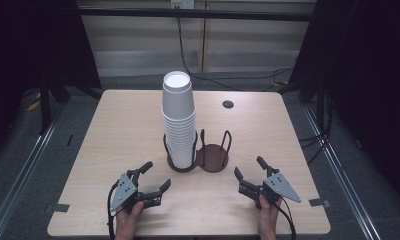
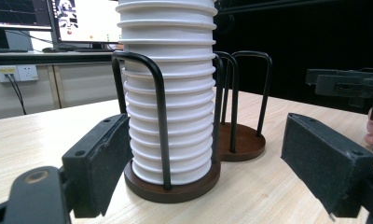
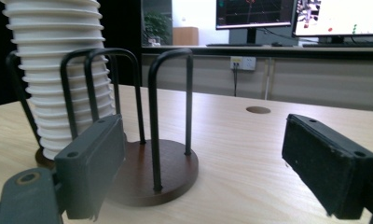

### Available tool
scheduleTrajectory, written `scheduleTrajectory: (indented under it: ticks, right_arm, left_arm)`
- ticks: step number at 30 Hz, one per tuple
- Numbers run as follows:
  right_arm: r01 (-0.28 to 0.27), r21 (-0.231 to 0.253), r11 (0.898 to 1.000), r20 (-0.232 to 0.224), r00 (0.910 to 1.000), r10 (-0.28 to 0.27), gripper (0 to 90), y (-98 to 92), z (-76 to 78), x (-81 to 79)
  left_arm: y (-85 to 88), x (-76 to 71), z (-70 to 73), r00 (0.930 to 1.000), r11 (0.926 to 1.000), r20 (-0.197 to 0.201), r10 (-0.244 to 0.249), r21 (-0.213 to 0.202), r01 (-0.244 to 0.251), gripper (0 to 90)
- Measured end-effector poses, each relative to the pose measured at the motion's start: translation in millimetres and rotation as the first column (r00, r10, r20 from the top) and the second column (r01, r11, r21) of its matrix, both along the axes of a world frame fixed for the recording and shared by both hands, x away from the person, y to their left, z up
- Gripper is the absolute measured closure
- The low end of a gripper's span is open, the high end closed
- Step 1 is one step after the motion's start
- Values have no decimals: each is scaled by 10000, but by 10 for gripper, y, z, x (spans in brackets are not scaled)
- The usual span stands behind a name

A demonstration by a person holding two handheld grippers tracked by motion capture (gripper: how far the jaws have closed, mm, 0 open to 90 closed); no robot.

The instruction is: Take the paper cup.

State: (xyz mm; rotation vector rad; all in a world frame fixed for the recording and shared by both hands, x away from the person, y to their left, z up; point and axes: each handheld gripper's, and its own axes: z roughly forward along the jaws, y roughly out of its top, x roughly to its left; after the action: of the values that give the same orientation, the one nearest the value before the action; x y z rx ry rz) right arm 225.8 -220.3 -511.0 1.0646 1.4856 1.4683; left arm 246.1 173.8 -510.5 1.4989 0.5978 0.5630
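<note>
Right now the left tongs (image 1: 155,179) are hovering low near the front edge of the bench (image 1: 113,130), toward its front-left corner, with the jaws standing apart and nothing between them or touching them. Ahead of them and a little to the right, toward the middle of the bench, the stack of white cups (image 1: 179,120) is standing upright in the left ring of a dark double cup holder (image 1: 197,157); its long axis is running straight up, rising well above the wire loops that are fencing its lower part. In the left gripper view the stack (image 2: 168,93) is sitting squarely between the two black jaws but still apart from them, so a straight push forward looks like the move that would bring the pads around it. The right ring of the holder (image 1: 214,156) is sitting empty just beside the stack, touching the left ring's base. Farther right, the right tongs (image 1: 248,173) are hovering near the front edge toward the front-right corner, jaws also spread wide and gripping nothing, and they are facing the empty ring (image 3: 152,172) rather than the cups. Judging from this, the left hand is lying nearer the stack and is better lined up on it, while the right one seems placed to steady or receive at the vacant ring.
</note>
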Motion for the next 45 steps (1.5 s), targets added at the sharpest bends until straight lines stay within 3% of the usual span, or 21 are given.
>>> scheduleTrajectory:
  ticks: [6, 12, 17, 23, 27, 32, 35, 38, 45]
  right_arm:
    - [-232, -124, 9997, -148, 9996, 230, 128, 19, 6, 15]
    - [-489, -68, 9988, -804, 9956, 482, 131, 32, 34, 56]
    - [-740, -19, 9973, -858, 9936, 736, 139, 54, 160, 57]
    - [-1396, -70, 9902, -1045, 9849, 1382, 167, 93, 303, 46]
    - [-1789, -338, 9833, -1507, 9735, 1719, 181, 100, 365, 84]
    - [-2400, -462, 9697, -1598, 9600, 2299, 222, 111, 466, 106]
    - [-2731, -383, 9612, -1714, 9495, 2629, 243, 129, 534, 108]
    - [-2838, -379, 9581, -1592, 9483, 2746, 246, 155, 598, 108]
    - [-3304, -183, 9437, -2040, 9252, 3200, 245, 202, 747, 171]
  left_arm:
    - [1, 0, 0, 10000, 10000, -1, 2, 18, -2, 157]
    - [3, 2, 1, 10000, 10000, 7, 12, 35, -12, 158]
    - [1, 0, 1, 10000, 10000, -13, 26, 13, -26, 158]
    - [-1, 0, 1, 10000, 10000, -21, 42, -18, -42, 158]
    - [10, 5, 4, 10000, 9999, 64, 38, 119, -39, 159]
    - [10, 5, 4, 10000, 9999, 70, 28, 119, -28, 159]
    - [8, 4, 3, 10000, 9999, 63, 25, 105, -26, 158]
    - [10, 6, 4, 10000, 9999, 72, 31, 118, -31, 158]
    - [10, 5, 4, 10000, 9999, 69, 24, 119, -25, 158]
